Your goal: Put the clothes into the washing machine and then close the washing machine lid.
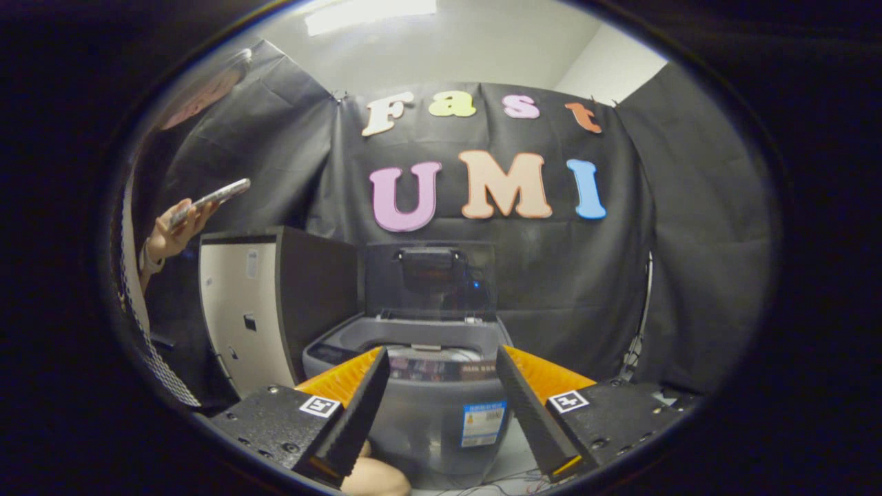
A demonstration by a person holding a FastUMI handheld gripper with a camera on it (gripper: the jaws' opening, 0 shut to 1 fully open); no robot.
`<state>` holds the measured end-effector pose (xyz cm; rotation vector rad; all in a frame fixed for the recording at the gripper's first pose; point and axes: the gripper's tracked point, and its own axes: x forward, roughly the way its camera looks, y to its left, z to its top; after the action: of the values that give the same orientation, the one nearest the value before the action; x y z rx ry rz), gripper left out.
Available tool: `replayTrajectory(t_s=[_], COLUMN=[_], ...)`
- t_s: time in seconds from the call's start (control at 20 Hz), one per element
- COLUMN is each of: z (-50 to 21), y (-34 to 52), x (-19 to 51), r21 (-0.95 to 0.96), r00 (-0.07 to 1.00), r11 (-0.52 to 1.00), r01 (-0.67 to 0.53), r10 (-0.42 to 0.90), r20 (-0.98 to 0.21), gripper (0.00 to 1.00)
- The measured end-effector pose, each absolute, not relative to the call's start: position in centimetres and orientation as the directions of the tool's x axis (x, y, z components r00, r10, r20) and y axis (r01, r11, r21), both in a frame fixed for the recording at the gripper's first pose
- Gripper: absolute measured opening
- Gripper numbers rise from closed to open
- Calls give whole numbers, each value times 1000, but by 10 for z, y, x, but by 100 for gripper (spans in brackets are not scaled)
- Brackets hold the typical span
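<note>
We are looking along the gripper (pixel 441 406), whose two fingers are standing wide apart and gripping nothing; between and just beyond them the top-loading washing machine (pixel 441 413) is sitting with its transparent lid (pixel 431 279) raised upright at the back, leaving the drum opening (pixel 431 357) exposed. We are not making out any clothes from here — whether some are already lying in the drum we cannot tell, since its interior is dim. To the left of the machine a pale cabinet (pixel 238 310) is standing; beyond it a hand (pixel 172 231) is holding up a phone (pixel 210 200). We are judging the clothes as light, limp and drooping — best pinched at a bunched fold; the lid we are reading as a light, rigid, hinged panel, probably smooth and slippery, so we are favouring its free upper edge, drawn forward and down gently.
</note>
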<state>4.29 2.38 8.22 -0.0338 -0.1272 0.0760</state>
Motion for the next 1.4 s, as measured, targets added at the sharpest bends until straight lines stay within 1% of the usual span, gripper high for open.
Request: replayTrajectory(t_s=[0.25, 0.4, 0.5, 0.7, 0.9, 1.1, 1.2, 1.4], z=[182, 230, 251, 290, 290, 259, 241, 212], y=[65, 87, 81, 106, 118, 116, 108, 100], x=[108, 153, 180, 249, 323, 392, 420, 457], r21=[-148, -132, -123, -115, -124, -121, -122, -115], r00=[966, 954, 951, 950, 970, 993, 998, 995], r11=[978, 976, 977, 974, 978, 987, 990, 993], r01=[-144, -175, -173, -195, -166, -106, -66, -28], r10=[171, 201, 198, 217, 185, 111, 63, 16], r20=[193, 224, 236, 226, 155, 34, -27, -102], gripper=[95, 96, 96, 97, 97, 97, 97, 97])
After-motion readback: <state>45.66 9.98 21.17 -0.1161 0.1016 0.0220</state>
